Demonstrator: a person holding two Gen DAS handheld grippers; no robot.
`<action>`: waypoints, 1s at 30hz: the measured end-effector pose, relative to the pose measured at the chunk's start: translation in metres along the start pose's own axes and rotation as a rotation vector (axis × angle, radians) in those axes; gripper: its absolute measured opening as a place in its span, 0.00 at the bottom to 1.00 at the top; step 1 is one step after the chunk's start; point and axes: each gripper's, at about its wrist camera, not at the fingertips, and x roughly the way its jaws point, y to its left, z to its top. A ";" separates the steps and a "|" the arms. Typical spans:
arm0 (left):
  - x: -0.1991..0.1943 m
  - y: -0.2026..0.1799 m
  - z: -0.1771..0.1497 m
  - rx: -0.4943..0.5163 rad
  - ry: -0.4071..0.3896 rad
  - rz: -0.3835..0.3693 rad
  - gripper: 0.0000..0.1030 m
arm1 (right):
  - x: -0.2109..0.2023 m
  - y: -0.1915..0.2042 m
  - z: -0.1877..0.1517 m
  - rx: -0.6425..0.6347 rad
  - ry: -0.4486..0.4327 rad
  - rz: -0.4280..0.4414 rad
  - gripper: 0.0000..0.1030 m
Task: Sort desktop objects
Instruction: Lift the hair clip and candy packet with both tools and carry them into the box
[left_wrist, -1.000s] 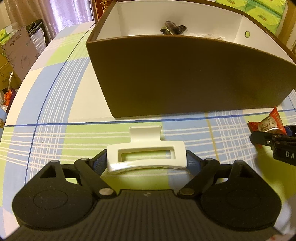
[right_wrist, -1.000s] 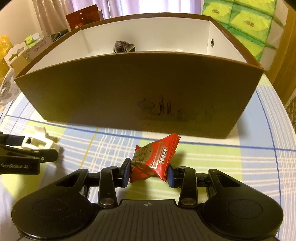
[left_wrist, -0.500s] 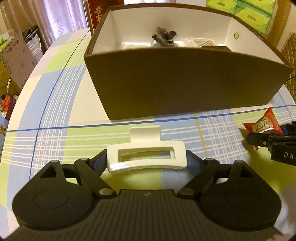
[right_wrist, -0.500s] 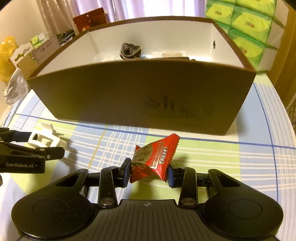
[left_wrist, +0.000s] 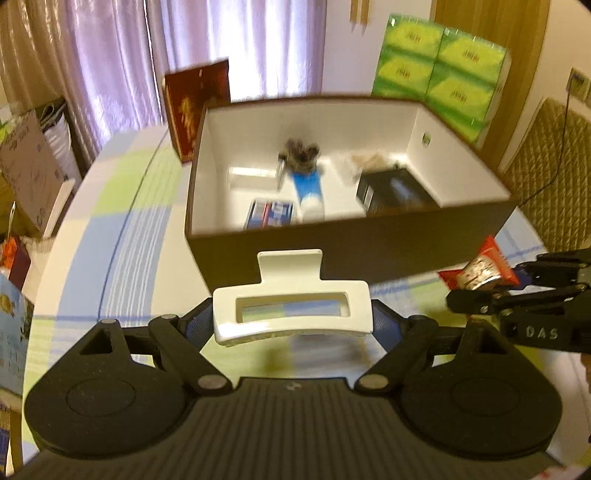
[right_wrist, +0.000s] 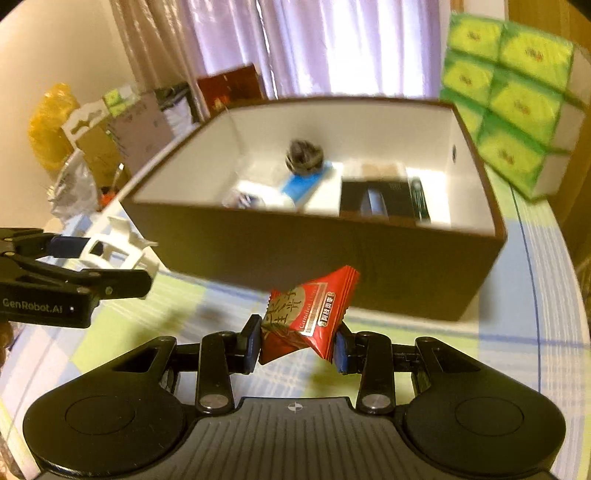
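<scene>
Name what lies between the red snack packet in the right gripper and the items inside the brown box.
Only the box's near wall, seen in the right wrist view; the red snack packet is held in front of it.

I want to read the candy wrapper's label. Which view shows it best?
The right wrist view: the red candy sits centred and close, printed face to the camera, pinched in the right gripper. The left wrist view shows it only small, at the right edge.
</scene>
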 end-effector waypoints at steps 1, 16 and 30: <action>-0.004 -0.001 0.005 0.002 -0.016 -0.004 0.81 | -0.003 0.001 0.005 -0.006 -0.018 0.008 0.35; 0.030 -0.005 0.094 0.066 -0.097 -0.016 0.81 | 0.025 -0.036 0.087 -0.020 -0.093 -0.055 0.35; 0.132 0.009 0.136 0.099 0.023 0.068 0.81 | 0.088 -0.084 0.132 -0.067 0.000 -0.161 0.35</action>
